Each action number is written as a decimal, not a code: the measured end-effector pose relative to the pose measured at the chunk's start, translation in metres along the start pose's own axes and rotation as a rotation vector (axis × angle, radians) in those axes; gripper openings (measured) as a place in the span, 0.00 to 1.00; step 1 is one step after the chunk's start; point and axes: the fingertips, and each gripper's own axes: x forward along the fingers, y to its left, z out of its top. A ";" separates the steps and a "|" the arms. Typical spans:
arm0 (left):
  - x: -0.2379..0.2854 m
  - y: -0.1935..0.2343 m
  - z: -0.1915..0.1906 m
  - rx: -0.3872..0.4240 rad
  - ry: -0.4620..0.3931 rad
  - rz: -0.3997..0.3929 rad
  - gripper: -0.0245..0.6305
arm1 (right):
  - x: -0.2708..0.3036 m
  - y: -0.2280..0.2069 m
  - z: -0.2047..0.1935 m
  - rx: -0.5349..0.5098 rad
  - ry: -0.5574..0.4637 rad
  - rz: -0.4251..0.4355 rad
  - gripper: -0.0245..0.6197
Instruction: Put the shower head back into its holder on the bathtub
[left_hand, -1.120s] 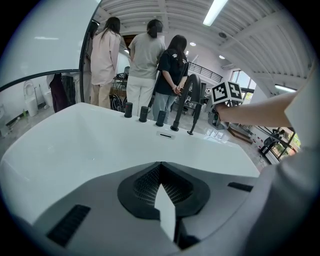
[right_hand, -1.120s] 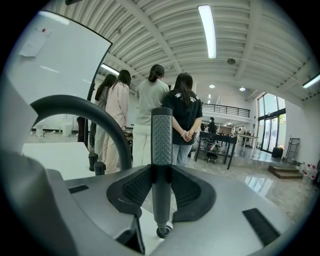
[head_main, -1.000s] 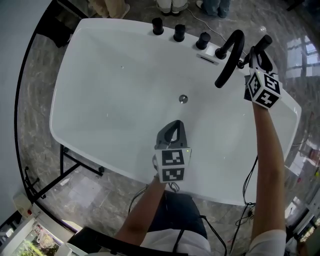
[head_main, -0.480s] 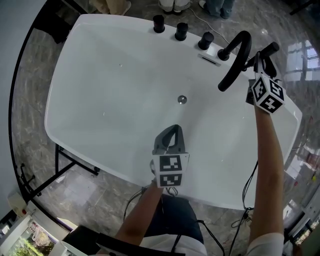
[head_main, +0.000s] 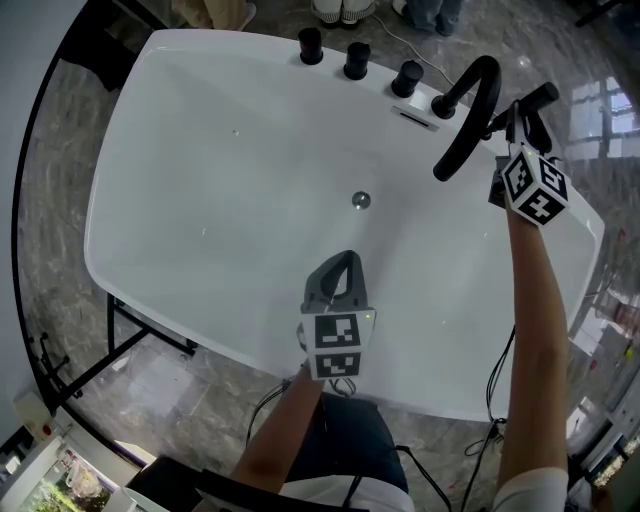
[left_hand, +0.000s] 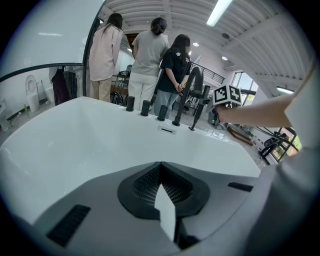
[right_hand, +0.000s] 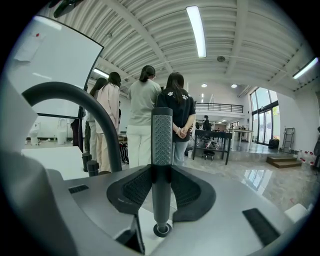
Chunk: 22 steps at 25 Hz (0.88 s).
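basin: wide white acrylic bathtub (head_main: 200, 150), open bowl; free lane from 7 to 11 o'clock of the small round metal drain (head_main: 360, 200).
12 o'clock, far rim: three short black cylindrical knobs (head_main: 356, 60) in a row, narrow gaps between.
1–2 o'clock: tall black arched tube spout (head_main: 470, 110) curves over the basin, blocks the straight line to that corner.
corner past spout: slim black textured shower wand (right_hand: 161, 145) upright, clamped in right gripper (right_hand: 161, 172), just beside the spout; tight.
6 o'clock: left gripper (head_main: 343, 262), jaws together, over the near side.
beyond far rim: three standing people (left_hand: 147, 50), backs turned.
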 end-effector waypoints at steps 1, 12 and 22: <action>0.000 -0.001 0.000 0.004 -0.001 -0.002 0.03 | 0.001 -0.002 -0.001 0.010 0.000 -0.005 0.23; 0.005 0.004 -0.003 0.021 0.005 -0.001 0.03 | 0.010 -0.013 -0.025 0.082 0.008 -0.033 0.23; 0.011 -0.002 -0.007 0.030 0.020 -0.014 0.03 | 0.016 -0.018 -0.039 0.108 0.017 -0.035 0.23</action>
